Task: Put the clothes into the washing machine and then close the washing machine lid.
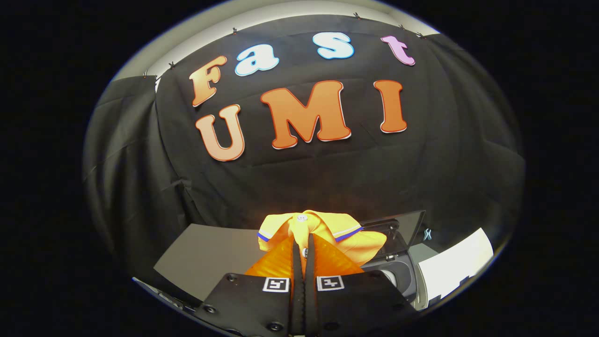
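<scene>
Gripper (303,243) fingers pinch yellow, blue-trimmed shirt (327,231).

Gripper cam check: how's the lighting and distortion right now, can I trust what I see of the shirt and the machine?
Gripper view: strong fisheye bending toward the rim; the yellow shirt is brightly lit and sharp, pinched in the tool; the washing machine beyond it, with its raised lid, sits in dim light and is partly hidden by the shirt; the white sheet beside it glares, nearly blown out.
</scene>
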A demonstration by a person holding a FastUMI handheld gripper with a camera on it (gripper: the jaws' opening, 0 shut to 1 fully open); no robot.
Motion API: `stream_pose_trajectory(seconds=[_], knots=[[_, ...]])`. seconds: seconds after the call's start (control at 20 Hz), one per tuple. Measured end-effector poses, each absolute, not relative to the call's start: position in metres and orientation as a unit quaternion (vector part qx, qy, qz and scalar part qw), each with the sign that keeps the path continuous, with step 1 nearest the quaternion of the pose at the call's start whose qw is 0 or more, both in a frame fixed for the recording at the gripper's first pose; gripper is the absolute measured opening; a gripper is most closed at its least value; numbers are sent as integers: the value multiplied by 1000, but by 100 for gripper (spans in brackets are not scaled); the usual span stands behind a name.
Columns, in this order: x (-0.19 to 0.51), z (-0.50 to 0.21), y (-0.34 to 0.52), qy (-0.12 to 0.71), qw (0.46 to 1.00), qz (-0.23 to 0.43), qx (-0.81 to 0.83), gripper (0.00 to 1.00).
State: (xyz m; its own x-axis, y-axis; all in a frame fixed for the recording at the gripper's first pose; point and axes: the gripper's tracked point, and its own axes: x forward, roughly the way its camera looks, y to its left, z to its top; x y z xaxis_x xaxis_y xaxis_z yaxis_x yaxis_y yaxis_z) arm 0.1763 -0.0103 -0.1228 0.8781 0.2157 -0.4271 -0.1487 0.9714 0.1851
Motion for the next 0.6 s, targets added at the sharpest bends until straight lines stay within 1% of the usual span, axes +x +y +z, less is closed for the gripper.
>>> stream_pose_trajectory(seconds=[0.2, 0.6], knots=[[186, -174, -42, 259, 958, 94, 74, 8], [206, -307, -76, 341, 932, 101, 71, 8]])
